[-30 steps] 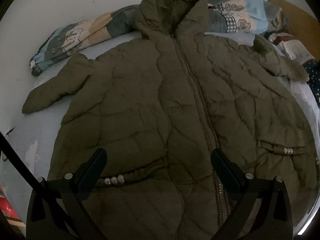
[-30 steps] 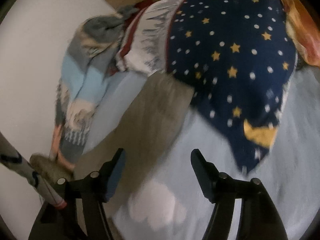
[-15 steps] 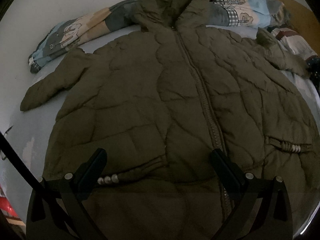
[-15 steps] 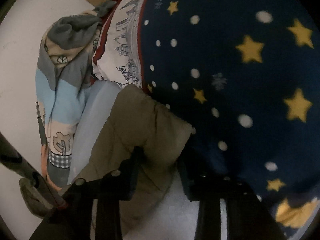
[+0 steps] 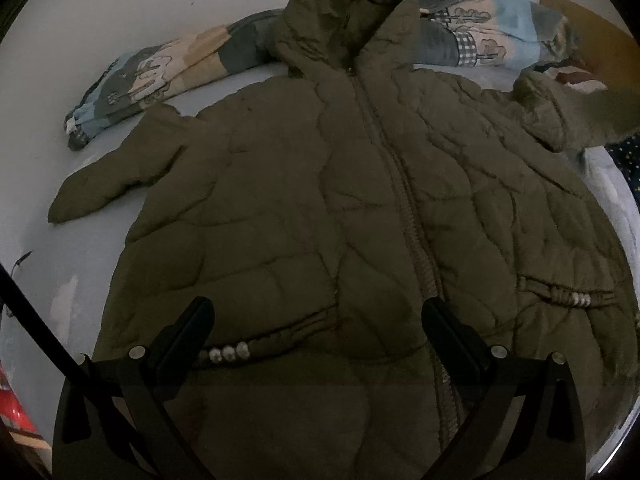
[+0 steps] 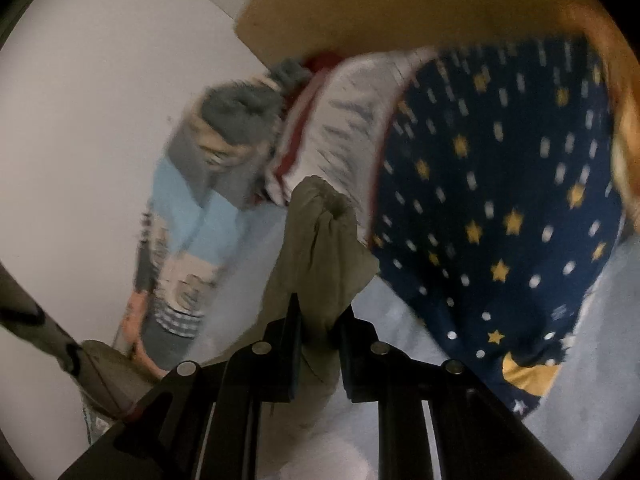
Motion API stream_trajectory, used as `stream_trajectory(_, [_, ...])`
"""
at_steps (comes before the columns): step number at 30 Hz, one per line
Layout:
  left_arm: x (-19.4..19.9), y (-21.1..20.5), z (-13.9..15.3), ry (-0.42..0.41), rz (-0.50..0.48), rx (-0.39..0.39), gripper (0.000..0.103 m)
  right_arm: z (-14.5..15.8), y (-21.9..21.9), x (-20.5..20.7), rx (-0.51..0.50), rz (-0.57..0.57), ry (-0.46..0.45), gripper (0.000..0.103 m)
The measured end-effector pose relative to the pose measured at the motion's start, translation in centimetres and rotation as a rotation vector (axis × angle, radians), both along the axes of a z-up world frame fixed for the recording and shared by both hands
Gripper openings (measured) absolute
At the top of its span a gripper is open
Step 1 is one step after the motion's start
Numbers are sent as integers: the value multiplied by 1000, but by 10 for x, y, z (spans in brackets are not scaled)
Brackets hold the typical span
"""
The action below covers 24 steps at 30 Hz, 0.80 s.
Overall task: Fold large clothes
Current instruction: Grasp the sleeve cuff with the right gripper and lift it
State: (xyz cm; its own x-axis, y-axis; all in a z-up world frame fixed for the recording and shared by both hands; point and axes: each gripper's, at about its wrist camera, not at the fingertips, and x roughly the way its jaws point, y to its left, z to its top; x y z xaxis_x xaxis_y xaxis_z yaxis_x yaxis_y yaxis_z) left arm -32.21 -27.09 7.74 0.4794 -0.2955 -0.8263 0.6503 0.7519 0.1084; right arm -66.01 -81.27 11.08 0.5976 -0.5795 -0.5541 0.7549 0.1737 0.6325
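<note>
A pale blue bed (image 5: 280, 92) against a white wall carries an olive quilted jacket (image 5: 320, 208), laid flat and zipped, filling the frame's centre with its hood at the top. The left hand-held gripper (image 5: 316, 320) hangs released over its hem. The right hand-held gripper (image 6: 318, 320), jaws just closed, pinches the sleeve cuff (image 6: 320, 232) beside a starry navy blanket (image 6: 500, 200).
</note>
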Motion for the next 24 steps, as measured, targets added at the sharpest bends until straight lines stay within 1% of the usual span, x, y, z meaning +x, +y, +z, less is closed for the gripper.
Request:
stream_trajectory(4, [-1, -3, -19, 45, 38, 52, 103, 63, 30, 7, -73, 31, -22, 17])
stream_trajectory(5, [1, -2, -23, 62, 52, 55, 103, 76, 38, 9, -90, 43, -26, 17])
stream_trajectory(6, [1, 0, -23, 67, 57, 51, 103, 96, 51, 15, -114, 60, -33, 17])
stream_trajectory(8, [2, 1, -22, 73, 56, 50, 103, 124, 71, 25, -145, 93, -49, 17])
stream_trajectory(11, [3, 8, -13, 89, 67, 18, 103, 162, 105, 49, -193, 157, -53, 17])
stream_trajectory(13, [4, 13, -2, 75, 75, -17, 103, 182, 130, 66, -221, 205, -56, 17])
stream_trajectory(14, [6, 18, 8, 52, 80, -42, 103, 191, 144, 77, -235, 230, -52, 17])
stream_trajectory(16, [8, 27, 19, 25, 93, -71, 103, 205, 169, 96, -257, 272, -42, 17])
stream_trajectory(18, [14, 36, 27, 21, 114, -94, 103, 215, 194, 118, -269, 324, -38, 17])
stream_trajectory(21, [24, 52, 32, 49, 148, -124, 103, 221, 222, 149, -284, 377, -15, 17])
stream_trajectory(24, [32, 67, 36, 67, 174, -150, 103, 218, 249, 183, -283, 433, -2, 17])
